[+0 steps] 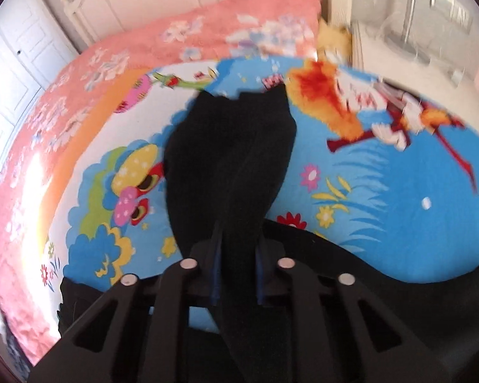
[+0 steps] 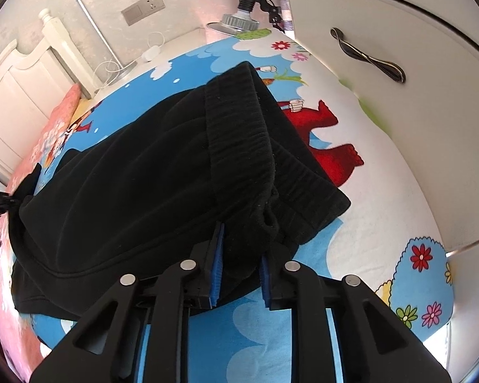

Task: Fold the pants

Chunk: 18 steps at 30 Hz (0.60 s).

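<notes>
Bedsheet (image 2: 383, 198) | both claws, left claw (image 1: 238, 255), right claw (image 2: 239, 255), clamp pants (image 2: 150, 185)

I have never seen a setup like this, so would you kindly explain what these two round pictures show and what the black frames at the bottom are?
Each picture comes from a fisheye camera mounted on a hand-held two-finger gripper, looking forward along its fingers; that is why the edges curve. A person holds one gripper in each hand; there is no robot arm.

The left wrist view shows the left gripper closed on a bunched length of the black pants, which hang in front of the camera. The right wrist view shows the right gripper pinching the same pants by the ribbed waistband.

Underneath is a bed with a bright cartoon sheet. A pink floral blanket lies along one side, and a white cabinet stands nearby.
</notes>
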Motion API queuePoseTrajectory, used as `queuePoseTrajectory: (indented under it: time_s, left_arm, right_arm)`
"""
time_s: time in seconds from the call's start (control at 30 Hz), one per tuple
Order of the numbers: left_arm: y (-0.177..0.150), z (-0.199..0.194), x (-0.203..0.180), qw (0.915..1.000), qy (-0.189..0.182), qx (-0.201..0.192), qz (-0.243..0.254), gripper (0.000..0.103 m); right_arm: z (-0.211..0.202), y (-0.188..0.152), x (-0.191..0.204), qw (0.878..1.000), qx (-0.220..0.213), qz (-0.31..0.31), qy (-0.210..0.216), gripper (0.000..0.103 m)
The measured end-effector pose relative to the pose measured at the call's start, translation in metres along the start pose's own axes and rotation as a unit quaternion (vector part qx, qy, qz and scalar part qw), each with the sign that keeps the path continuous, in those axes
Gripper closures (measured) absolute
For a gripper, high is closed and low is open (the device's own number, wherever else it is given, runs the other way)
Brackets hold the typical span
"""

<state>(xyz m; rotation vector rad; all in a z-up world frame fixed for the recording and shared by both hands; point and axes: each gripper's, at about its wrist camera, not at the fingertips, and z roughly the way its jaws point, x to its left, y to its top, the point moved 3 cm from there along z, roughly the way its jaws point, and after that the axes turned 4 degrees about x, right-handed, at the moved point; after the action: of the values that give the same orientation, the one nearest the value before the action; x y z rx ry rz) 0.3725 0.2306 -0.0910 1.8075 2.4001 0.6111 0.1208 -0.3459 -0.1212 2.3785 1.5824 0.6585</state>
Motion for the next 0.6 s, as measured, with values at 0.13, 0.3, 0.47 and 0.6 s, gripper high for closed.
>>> queuePoseTrajectory:
  time_s: [0.13,0.3,0.47,0.6]
  left_arm:
    - [-0.039,-0.061,0.076,0.9827,-0.11,-0.062,-0.135,0.09]
    - [-0.15,-0.078,0.174,0.925,-0.203,-0.08,-0.311,0.091]
    - [-0.233,-0.034,0.191,0.9118,-0.218,-0.021,-0.348,0.09]
    - [-0.246,-0.032,0.197,0.9287,-0.171,-0.027,-0.328,0.077]
  right_arm:
    - [-0.005,0.002,-0.003,1.0,-0.005,0.01,0.021,0.086]
    - [-0.024,0.013,-0.008,0.998,-0.019,0.02,0.063,0.088]
    - [-0.027,0.021,-0.011,0.998,-0.029,0.017,0.054,0.088]
    - [-0.02,0.014,-0.014,0.999,-0.026,0.016,0.034,0.088]
